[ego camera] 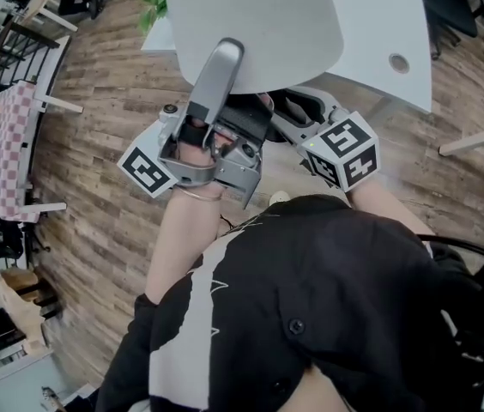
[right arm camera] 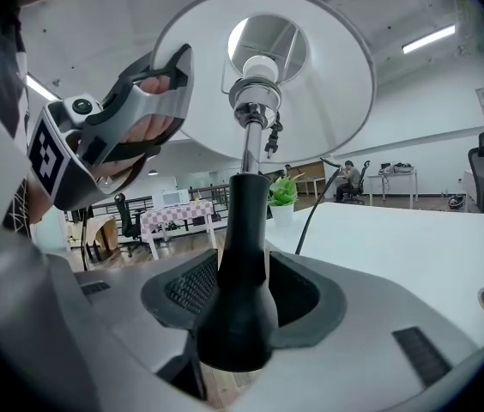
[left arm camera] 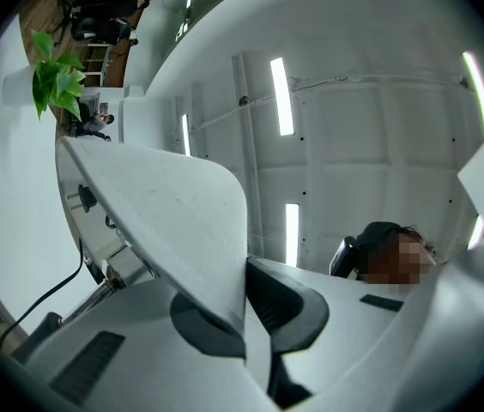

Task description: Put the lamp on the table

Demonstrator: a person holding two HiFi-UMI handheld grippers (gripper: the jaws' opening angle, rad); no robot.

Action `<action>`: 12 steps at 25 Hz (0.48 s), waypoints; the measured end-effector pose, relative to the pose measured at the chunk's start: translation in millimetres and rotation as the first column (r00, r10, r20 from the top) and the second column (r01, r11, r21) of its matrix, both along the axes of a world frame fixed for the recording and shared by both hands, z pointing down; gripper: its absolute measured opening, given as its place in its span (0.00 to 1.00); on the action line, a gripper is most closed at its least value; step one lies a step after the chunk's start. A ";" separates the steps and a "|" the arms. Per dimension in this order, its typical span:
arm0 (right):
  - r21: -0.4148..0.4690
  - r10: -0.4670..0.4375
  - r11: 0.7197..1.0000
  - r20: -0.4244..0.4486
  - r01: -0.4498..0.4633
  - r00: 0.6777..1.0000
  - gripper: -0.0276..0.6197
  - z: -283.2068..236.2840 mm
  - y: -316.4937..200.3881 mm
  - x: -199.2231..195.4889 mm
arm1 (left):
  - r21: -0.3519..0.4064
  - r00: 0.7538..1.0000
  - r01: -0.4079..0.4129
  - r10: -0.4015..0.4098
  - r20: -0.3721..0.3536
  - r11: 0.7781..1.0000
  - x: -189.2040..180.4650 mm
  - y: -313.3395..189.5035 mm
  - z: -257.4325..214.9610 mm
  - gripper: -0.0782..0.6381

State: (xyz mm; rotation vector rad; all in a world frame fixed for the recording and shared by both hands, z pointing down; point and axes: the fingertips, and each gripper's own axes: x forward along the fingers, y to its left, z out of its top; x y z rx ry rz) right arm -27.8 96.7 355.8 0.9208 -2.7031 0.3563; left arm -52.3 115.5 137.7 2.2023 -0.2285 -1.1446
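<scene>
Through the right gripper view, the right gripper (right arm camera: 242, 303) has its jaws closed on the lamp (right arm camera: 247, 148). Both pads press the black stem (right arm camera: 242, 247) low down, where it flares out. The stem rises straight up from between the jaws to a chrome rod. Above that, the bulb (right arm camera: 259, 67) sits inside the white lampshade (right arm camera: 332, 75), well above the jaws.

In the left gripper view, the left gripper (left arm camera: 246, 320) is clamped tight on the lampshade's rim (left arm camera: 169, 221). The thin white edge runs right into the seam between the two pads, with no gap showing, and the shade sweeps up and to the left from there. From the right gripper view, that same gripper sits up and to the left of my right jaws, its tip on the edge of the shade.

So both grippers carry the lamp in the air. The white tabletop (right arm camera: 396, 247) lies beyond and to the right of the right jaws, and the lamp is not resting on it. Wood floor (right arm camera: 216, 393) shows just beneath those jaws. A potted plant (right arm camera: 283, 191) stands on the tabletop, just behind the stem. A black cord (right arm camera: 311, 209) hangs just right of the stem, ahead of the jaws. In the head view, the shade covers the near edge of the tabletop (ego camera: 379, 24).
</scene>
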 end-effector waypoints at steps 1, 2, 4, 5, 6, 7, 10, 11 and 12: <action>0.000 0.002 1.000 0.002 -0.002 1.000 0.35 -0.4 -3.9 -8.7 | 0.000 1.000 -0.002 0.002 0.001 1.000 -8.4 -3.9 -0.5 0.13; 0.001 0.005 1.000 0.004 -0.005 1.000 0.35 -0.6 -7.6 -16.5 | 0.001 1.000 -0.004 0.004 0.001 1.000 -16.0 -7.3 -0.7 0.13; 0.006 0.009 1.000 0.004 -0.009 1.000 0.35 0.8 -13.7 -29.2 | 0.004 1.000 -0.007 0.007 0.000 1.000 -29.0 -12.9 0.9 0.13; 0.008 0.010 1.000 0.004 -0.010 1.000 0.35 2.4 -15.9 -33.9 | 0.005 1.000 -0.008 0.008 -0.002 1.000 -34.2 -15.1 2.6 0.13; 0.009 0.009 1.000 0.005 -0.009 1.000 0.35 4.2 -17.6 -37.9 | 0.005 1.000 -0.007 0.007 -0.003 1.000 -38.6 -16.9 4.4 0.13; 0.008 0.008 1.000 0.008 -0.008 1.000 0.35 5.7 -18.8 -41.8 | 0.005 1.000 -0.007 0.007 -0.004 1.000 -42.7 -18.4 5.7 0.13; -0.016 0.009 1.000 0.027 -0.008 1.000 0.35 6.8 -22.9 -56.0 | 0.008 1.000 -0.010 0.010 0.004 1.000 -55.9 -22.3 5.4 0.13; -0.023 0.009 1.000 0.032 -0.008 0.999 0.35 6.6 -24.7 -60.9 | 0.008 1.000 -0.011 0.011 0.007 1.000 -60.3 -24.2 4.9 0.12; -0.027 0.008 1.000 0.033 -0.007 0.999 0.36 6.4 -26.3 -65.1 | 0.009 1.000 -0.011 0.011 0.007 1.000 -64.1 -26.3 4.6 0.13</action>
